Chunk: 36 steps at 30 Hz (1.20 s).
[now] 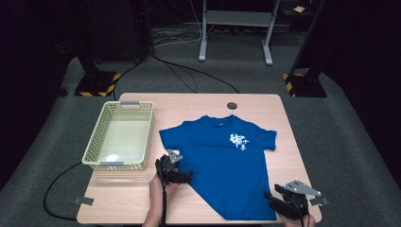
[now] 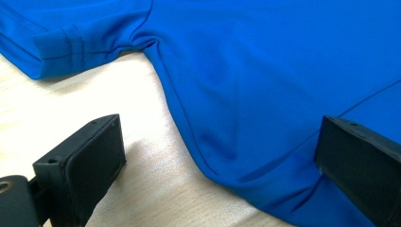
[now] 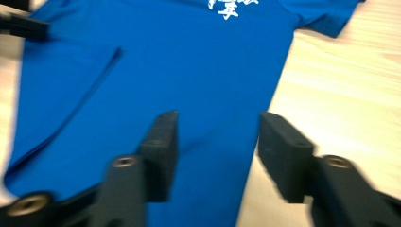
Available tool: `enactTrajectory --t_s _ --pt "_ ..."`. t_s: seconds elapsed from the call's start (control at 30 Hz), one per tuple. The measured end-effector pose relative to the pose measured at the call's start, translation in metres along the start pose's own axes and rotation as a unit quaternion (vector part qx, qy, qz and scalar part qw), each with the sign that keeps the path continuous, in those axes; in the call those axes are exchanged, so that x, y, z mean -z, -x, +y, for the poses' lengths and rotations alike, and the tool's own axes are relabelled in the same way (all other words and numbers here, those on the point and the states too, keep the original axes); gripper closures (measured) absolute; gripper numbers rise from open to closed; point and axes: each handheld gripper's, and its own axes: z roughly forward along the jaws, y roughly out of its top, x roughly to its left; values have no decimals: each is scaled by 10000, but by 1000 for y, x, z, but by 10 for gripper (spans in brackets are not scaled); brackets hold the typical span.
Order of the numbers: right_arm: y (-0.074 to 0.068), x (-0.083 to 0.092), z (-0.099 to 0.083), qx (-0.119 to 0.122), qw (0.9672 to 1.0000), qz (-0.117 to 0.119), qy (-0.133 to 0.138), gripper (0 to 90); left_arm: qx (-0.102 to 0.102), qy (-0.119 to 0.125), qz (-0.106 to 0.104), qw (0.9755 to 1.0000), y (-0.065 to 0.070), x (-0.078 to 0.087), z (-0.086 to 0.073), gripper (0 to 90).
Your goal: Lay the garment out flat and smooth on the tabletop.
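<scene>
Basket of pale yellow mesh plastic, at the left of the light wooden table, its long axis running from near edge to far edge. Just right of it, on the tabletop, lies the blue T-shirt, spread flat with its front up. Its long axis runs from the collar at the far side to the hem at the near edge, slanted slightly so that the hem lies further right than the collar. White printed characters sit on the chest, and the 2 short sleeves point out to left and right.

Left gripper, held in the person's hand, sits at the shirt's left side seam below the sleeve. In the left gripper view its 2 jaws stand wide apart: 1 over bare wood, the other over the blue cloth, the shirt's edge between them, and neither pad presses on it.

Right gripper lies at the near right corner of the table, beside the hem. In the right gripper view its jaws are about half open over the shirt's lower right edge, holding nothing.
</scene>
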Motion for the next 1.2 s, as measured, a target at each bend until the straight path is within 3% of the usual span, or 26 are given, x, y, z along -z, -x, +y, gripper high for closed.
enactTrajectory --t_s 0.03,0.07,0.1,0.2,0.3,0.47,0.87,1.0,1.2 --pt "0 0 0 0 10000 0 0 422 0 -1 1 10000 0 0 0 21" --pt "2 -10 1 -12 10000 -11 -70 371 -1 -1 1 10000 0 0 0 21" --pt "7 -30 3 45 9998 -60 -167 287 1 -1 0 10000 0 0 0 21" --pt "14 -49 5 103 9995 -78 -273 181 1 0 1 10000 0 0 0 21" --pt "18 -60 5 196 9991 -114 -356 159 1 -1 0 10000 0 0 0 21" --pt "25 -63 -2 249 9980 -246 -525 155 0 -1 1 10000 0 0 0 21" --pt "46 -51 -12 -6 9992 -244 -308 138 3 -2 2 10000 0 0 0 21" --pt "56 -57 -6 -113 9993 -277 -223 114 5 -4 5 10000 0 0 0 20" --pt "66 -72 3 -68 9990 -402 -191 87 5 -3 4 10000 0 0 0 20"
